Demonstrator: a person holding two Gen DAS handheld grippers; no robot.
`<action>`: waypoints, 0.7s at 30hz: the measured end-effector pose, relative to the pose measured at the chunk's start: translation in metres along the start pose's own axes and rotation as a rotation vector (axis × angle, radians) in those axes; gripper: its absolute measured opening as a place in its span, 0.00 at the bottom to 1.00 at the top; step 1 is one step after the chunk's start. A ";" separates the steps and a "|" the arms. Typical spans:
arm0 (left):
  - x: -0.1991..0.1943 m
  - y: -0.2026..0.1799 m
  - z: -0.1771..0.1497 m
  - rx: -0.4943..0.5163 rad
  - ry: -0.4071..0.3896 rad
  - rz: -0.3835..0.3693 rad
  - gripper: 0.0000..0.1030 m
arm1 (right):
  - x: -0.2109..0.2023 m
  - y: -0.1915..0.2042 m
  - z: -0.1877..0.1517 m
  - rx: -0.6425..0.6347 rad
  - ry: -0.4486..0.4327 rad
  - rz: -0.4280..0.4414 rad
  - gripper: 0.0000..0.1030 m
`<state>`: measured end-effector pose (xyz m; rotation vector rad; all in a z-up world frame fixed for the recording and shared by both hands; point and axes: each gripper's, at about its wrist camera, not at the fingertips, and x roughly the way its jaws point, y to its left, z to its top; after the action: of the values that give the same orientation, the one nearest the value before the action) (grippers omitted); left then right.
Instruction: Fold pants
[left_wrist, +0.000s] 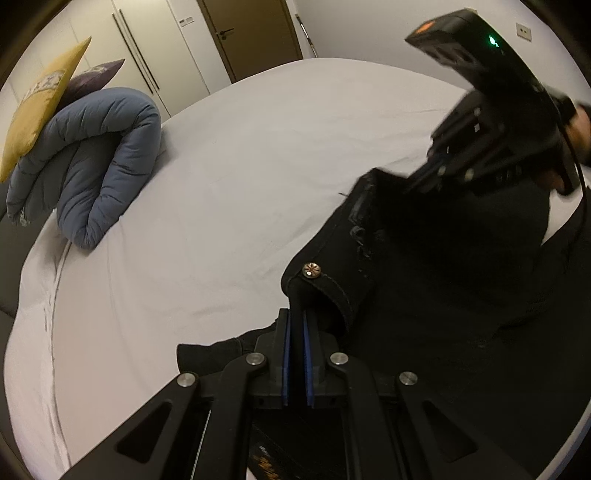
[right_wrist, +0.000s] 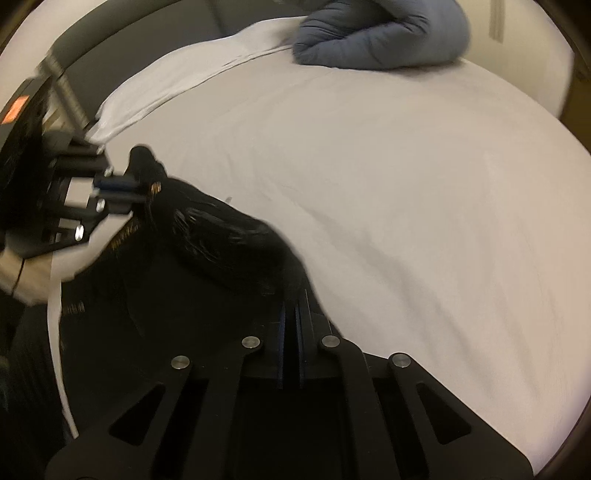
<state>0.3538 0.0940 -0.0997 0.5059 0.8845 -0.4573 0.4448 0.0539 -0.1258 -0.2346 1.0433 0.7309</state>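
Pants: black pants (left_wrist: 424, 266), heavy cloth with stitched seams, held up at the waist edge between the two claws, with the rest sagging in soft folds below them over the bed sheet (left_wrist: 240, 177).
Pants detail: a small metal rivet (left_wrist: 310, 269) sits on a stitched corner just ahead of the left fingertips; a frayed, worn patch shows farther along the edge toward the right claw. In the right wrist view the cloth (right_wrist: 221, 236) is blurred and bunched in a dark ridge running from one claw to the other.
Left claw: left claw (left_wrist: 296, 332) has its blue-padded fingers pressed together on a fold of the pants waist edge; cloth fills the thin gap between them.
Right claw: right claw (right_wrist: 293, 314) has its fingers closed on the dark cloth at its tips, though that view is smeared.
Bed: white sheet spreads ahead of both claws, lightly creased.
Beyond the claws: a rolled blue duvet (left_wrist: 92, 162) lies far ahead to the left of the left claw, with a yellow cushion (left_wrist: 40, 103) leaning on it.
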 end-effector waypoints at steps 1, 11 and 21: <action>-0.003 -0.003 -0.002 -0.005 -0.002 -0.006 0.05 | -0.002 -0.001 -0.002 0.028 -0.008 0.013 0.03; -0.044 -0.032 -0.055 -0.005 0.015 -0.040 0.05 | -0.024 0.096 -0.044 -0.143 0.000 0.024 0.03; -0.073 -0.104 -0.143 0.186 0.089 -0.137 0.06 | -0.026 0.225 -0.151 -0.654 0.189 -0.198 0.03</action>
<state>0.1671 0.1081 -0.1394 0.6415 0.9707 -0.6502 0.1853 0.1338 -0.1448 -0.9719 0.9130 0.8622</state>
